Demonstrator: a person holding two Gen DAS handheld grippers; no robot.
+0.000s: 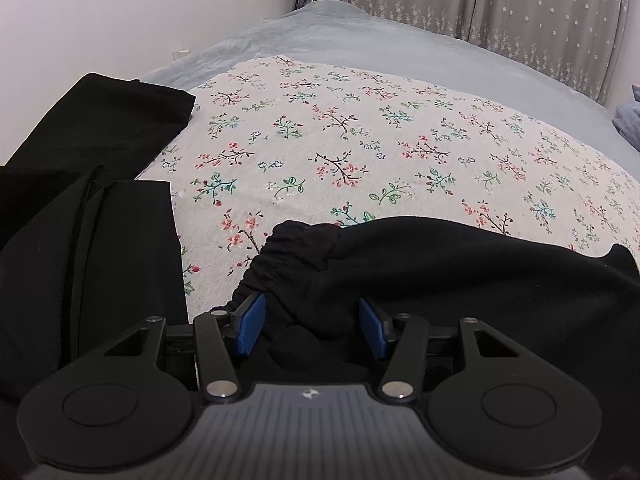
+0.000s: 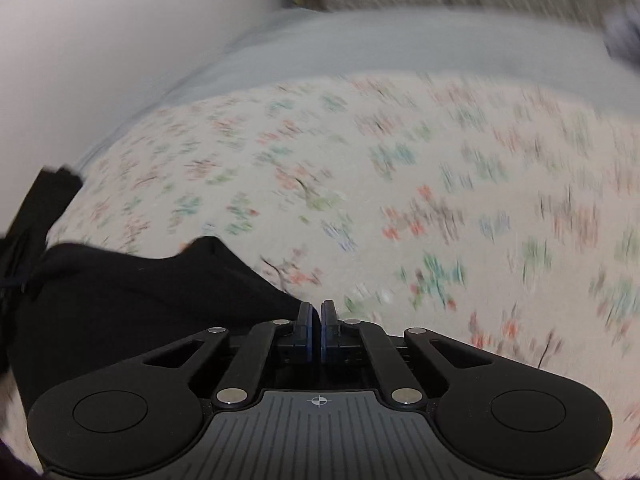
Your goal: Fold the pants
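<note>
Left gripper sat apart round the bunched waistband, pads not clearly pinching. Black pants lay rumpled on the floral sheet, not yet folded. Right gripper was together, empty, beside the pants' edge.

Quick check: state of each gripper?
Left gripper: jaws apart, pants bunched between them.
Right gripper: closed, nothing visibly held.
</note>
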